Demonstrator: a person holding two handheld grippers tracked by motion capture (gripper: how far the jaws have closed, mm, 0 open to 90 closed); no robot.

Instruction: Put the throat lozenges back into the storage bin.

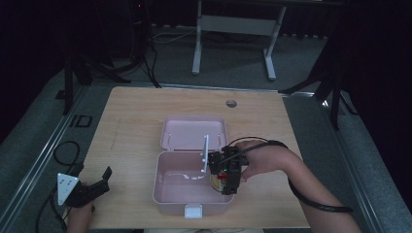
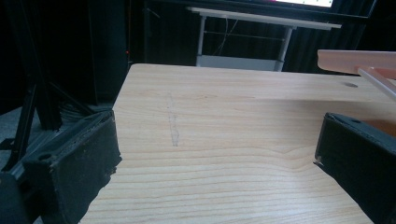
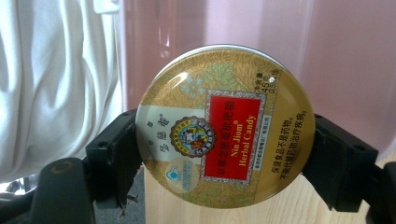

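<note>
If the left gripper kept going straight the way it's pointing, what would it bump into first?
Probably nothing soon. The left gripper, jaws open, points along bare table. The pink box sits off to its right, likely outside its line, though depth is hard to judge. Past the far edge the way looks free.

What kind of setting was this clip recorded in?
Probably a lab or recording studio: a lone wooden table ringed by dark curtains, black stands and floor cables, with a white desk frame behind it.
</note>
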